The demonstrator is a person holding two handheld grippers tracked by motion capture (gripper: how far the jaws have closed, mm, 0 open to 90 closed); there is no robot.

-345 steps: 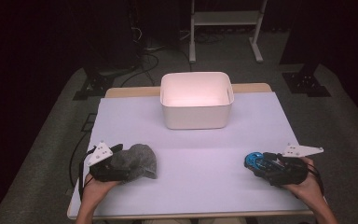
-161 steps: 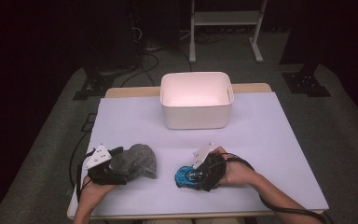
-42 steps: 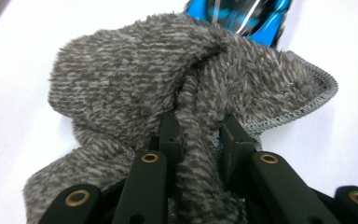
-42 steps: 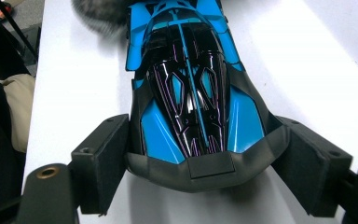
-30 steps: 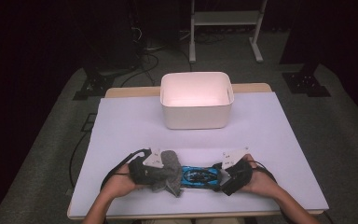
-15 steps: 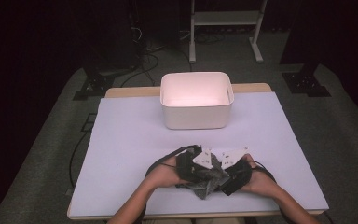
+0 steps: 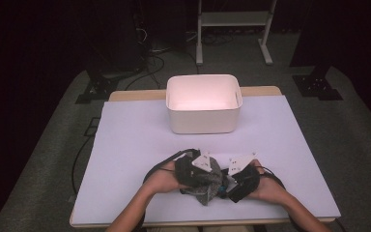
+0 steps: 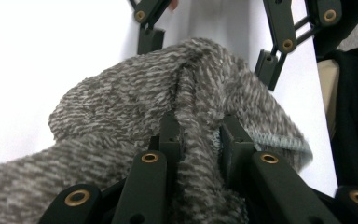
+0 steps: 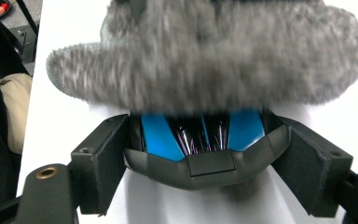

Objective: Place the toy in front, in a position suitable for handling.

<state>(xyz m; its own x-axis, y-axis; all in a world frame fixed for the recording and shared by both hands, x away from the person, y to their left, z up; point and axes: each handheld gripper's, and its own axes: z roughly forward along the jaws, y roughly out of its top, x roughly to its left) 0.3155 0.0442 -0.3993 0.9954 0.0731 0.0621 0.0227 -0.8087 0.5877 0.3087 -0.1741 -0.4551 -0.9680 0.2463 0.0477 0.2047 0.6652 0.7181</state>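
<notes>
A grey fuzzy cloth (image 7: 206, 187) is pinched in my left gripper (image 7: 199, 170), which is shut on a fold of it (image 8: 121, 116); its jaws (image 8: 198, 135) clamp the fabric between them. My right gripper (image 7: 233, 182) is shut on a blue and black toy car (image 9: 158, 135), held by its sides near the table's front edge. The cloth (image 9: 205, 60) lies draped over the far part of the car, hiding most of it. Both grippers meet at the front middle of the table. The right gripper's jaws (image 9: 205, 149) show beyond the cloth in the left gripper view.
A white bin (image 7: 204, 103) stands open at the back middle of the pale mat (image 7: 125, 145). A metal stand (image 7: 232, 19) and cables lie on the floor behind the table. Hands and forearms come in from the front edge.
My left gripper has carried the cloth rightward and laid it over the toy car. The right gripper has stayed in place with the car.
</notes>
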